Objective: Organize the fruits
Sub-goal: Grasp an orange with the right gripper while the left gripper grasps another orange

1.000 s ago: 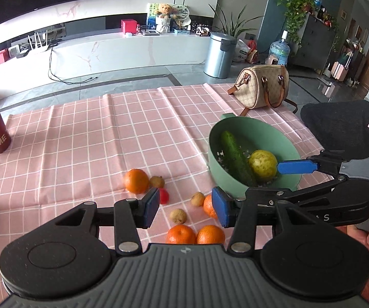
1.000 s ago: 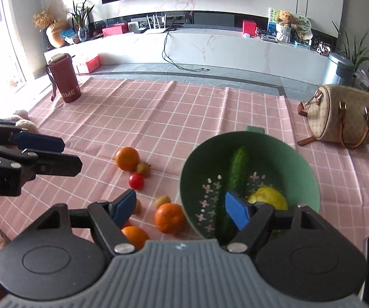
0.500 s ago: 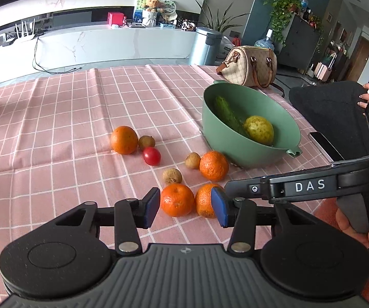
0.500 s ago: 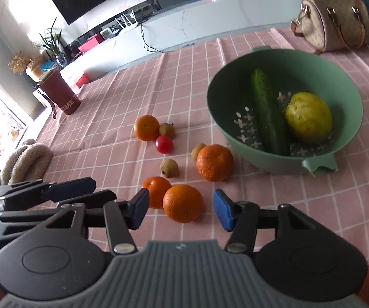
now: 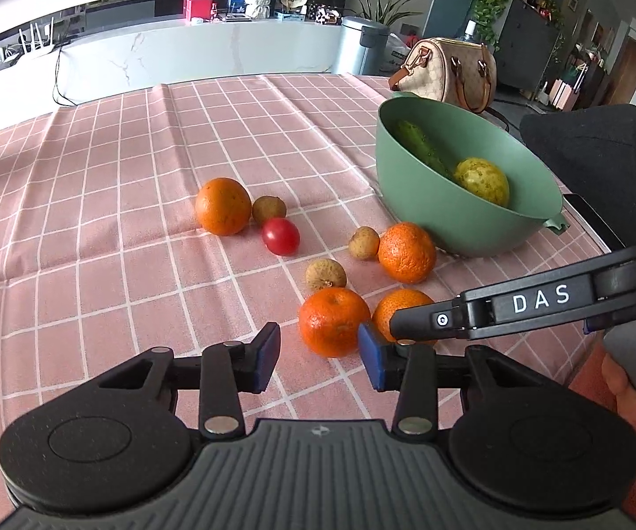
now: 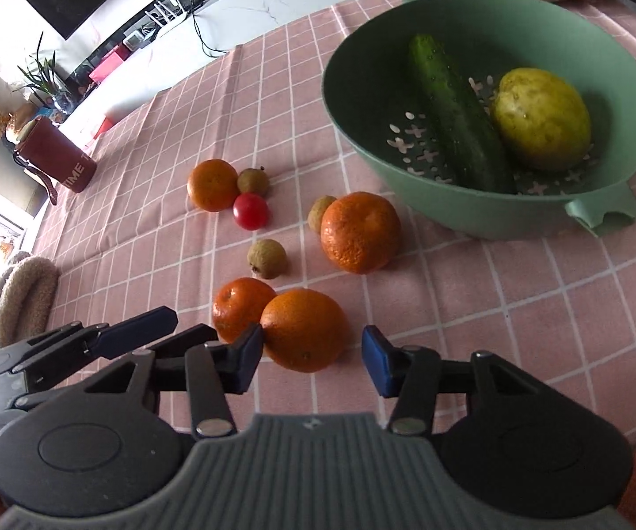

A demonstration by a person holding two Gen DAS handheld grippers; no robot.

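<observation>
Both grippers low over a surface covered by a pink checked tablecloth (image 5: 97, 185), fruit scattered in front. Left gripper (image 5: 319, 357) jaws wide apart, nothing between them; nearest mandarin (image 5: 333, 321) sits just past the pads, closer to the right-hand pad. A second mandarin (image 5: 399, 309) touches it, and in the left view is partly hidden by the right gripper's finger that crosses in from the right. Right gripper (image 6: 312, 361) also spread wide, that second mandarin (image 6: 304, 329) lying just beyond its fingertips, close against the left pad, not clamped.

Right view shows both mandarins fully, touching, plus the left gripper's fingers low at left. Farther out: a third mandarin (image 6: 360, 232) with a longan (image 6: 320, 213) against it, another longan (image 6: 267, 258) alone, then an orange (image 6: 211, 184), a longan (image 6: 253, 181) and a cherry tomato (image 6: 251, 211) in a tight cluster.

Green colander bowl (image 6: 516, 216) at right holds a cucumber (image 6: 455, 115) and a yellow-green round fruit (image 6: 542, 117); only the right view looks down onto the perforated bottom. Left view sees the bowl (image 5: 446, 216) from the side. A handbag (image 5: 448, 71) sits behind it. Only the right view shows a red tumbler (image 6: 57, 157) and a knitted beige item (image 6: 17, 296) at the surface's left edge.
</observation>
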